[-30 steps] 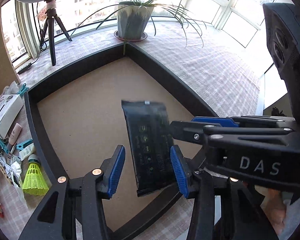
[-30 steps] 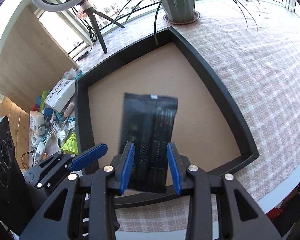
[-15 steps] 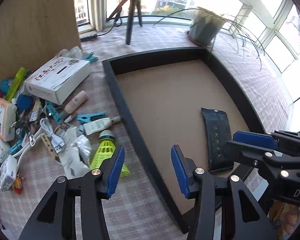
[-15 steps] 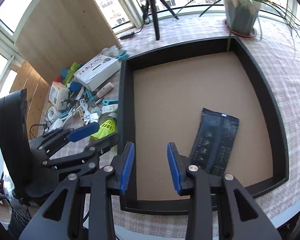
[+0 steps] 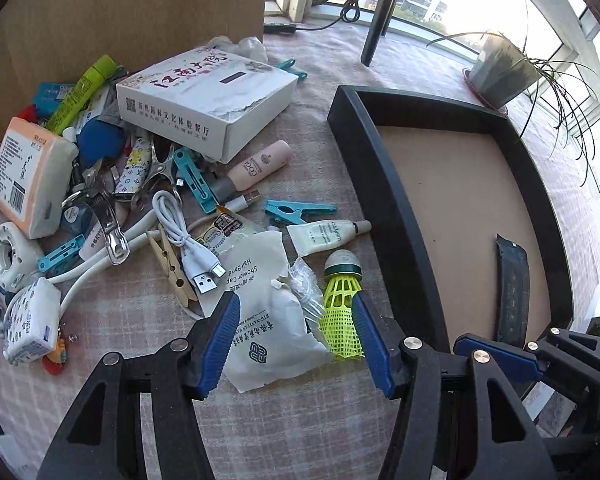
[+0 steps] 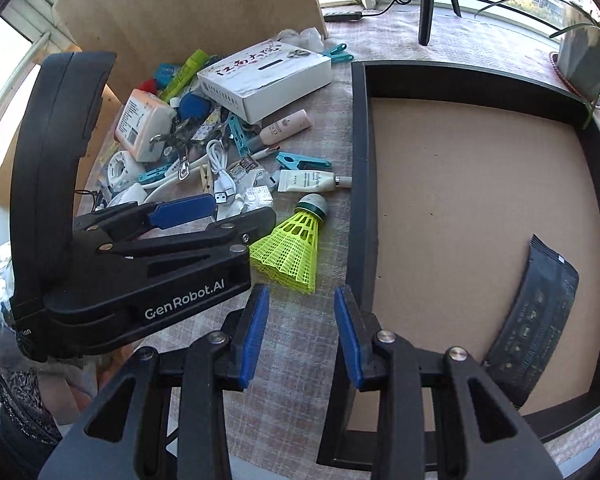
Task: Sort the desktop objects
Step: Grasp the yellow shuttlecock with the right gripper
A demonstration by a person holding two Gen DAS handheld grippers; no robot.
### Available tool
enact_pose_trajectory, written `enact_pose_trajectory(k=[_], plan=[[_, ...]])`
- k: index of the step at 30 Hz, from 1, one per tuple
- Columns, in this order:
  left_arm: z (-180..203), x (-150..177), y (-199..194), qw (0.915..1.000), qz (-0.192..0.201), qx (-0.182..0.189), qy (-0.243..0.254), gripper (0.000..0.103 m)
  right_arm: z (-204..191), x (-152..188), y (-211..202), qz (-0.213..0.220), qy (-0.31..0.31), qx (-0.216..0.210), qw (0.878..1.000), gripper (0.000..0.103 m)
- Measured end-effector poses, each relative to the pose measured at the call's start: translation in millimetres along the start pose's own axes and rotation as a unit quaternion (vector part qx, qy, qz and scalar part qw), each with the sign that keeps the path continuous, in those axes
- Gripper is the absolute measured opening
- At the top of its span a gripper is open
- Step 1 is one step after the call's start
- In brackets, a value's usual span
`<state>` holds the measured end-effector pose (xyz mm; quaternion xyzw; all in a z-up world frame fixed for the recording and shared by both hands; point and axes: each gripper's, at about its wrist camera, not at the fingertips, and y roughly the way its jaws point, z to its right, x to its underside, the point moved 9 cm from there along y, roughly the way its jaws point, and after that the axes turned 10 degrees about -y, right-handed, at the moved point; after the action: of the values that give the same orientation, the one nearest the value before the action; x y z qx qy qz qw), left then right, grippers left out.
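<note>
Left wrist view, left hand-held gripper: I am widening its jaws, nothing between the pads; it is hanging over the clutter on the bench.
Left wrist view, shuttlecock: lying just ahead of my right pad, cork pointing away, close beside the tray wall.
Left wrist view, shower cap packet: crumpled white wrapper touching the shuttlecock's left side.
Left wrist view, tray: black-walled, the black sachet lying inside near its far wall.
Right wrist view, right hand-held gripper: I am holding it parted and empty, straddling the bench strip beside the tray's near wall.
Right wrist view, step: one item seems sorted; I judge the next pick is beginning.
Right wrist view, next move: lowering the left jaws around the shuttlecock skirt, avoiding the wrapper.
Right wrist view, edges and room: the tray wall is crowding the shuttlecock's right; the tray floor is mostly bare for placing.
</note>
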<state>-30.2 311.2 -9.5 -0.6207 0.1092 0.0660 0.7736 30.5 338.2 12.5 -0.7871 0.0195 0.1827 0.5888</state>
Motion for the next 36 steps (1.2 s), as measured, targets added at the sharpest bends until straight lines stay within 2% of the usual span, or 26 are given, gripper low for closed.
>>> enact_pose_trajectory(k=[12, 14, 19, 20, 23, 26, 28, 30, 36], plan=[[-24, -4, 18, 0.9992, -0.011, -0.037, 0.012, 0.055, -6, -13, 36, -0.027, -0.03, 0.043, 0.998, 0.034], [-32, -4, 19, 0.9993, -0.013, -0.036, 0.006, 0.046, -6, -15, 40, -0.029, -0.031, 0.046, 0.998, 0.034], [-44, -6, 15, 0.9998, -0.013, -0.015, -0.008, 0.037, -7, -24, 50, -0.028, -0.035, 0.05, 0.998, 0.034], [-46, -6, 14, 0.9998, -0.012, -0.013, -0.008, 0.035, -8, -26, 52, -0.028, -0.034, 0.05, 0.998, 0.032], [-53, -5, 8, 0.9999, -0.008, -0.003, -0.009, 0.028, -7, -30, 56, -0.029, -0.026, 0.049, 0.998, 0.017], [-58, -9, 1, 0.9999, -0.004, 0.006, -0.008, 0.023, -5, -33, 53, -0.021, -0.021, 0.049, 0.998, 0.012], [-59, -12, -4, 0.9998, 0.0, 0.012, -0.012, 0.02, -2, -34, 48, -0.016, -0.015, 0.044, 0.999, 0.004], [-67, -22, -11, 0.9995, 0.009, 0.024, -0.018, 0.019, 0, -35, 41, -0.008, -0.008, 0.036, 0.999, 0.003], [-94, -24, -19, 0.9976, 0.016, 0.038, -0.055, 0.014, 3, -40, 24, 0.012, -0.003, 0.032, 0.999, 0.003]])
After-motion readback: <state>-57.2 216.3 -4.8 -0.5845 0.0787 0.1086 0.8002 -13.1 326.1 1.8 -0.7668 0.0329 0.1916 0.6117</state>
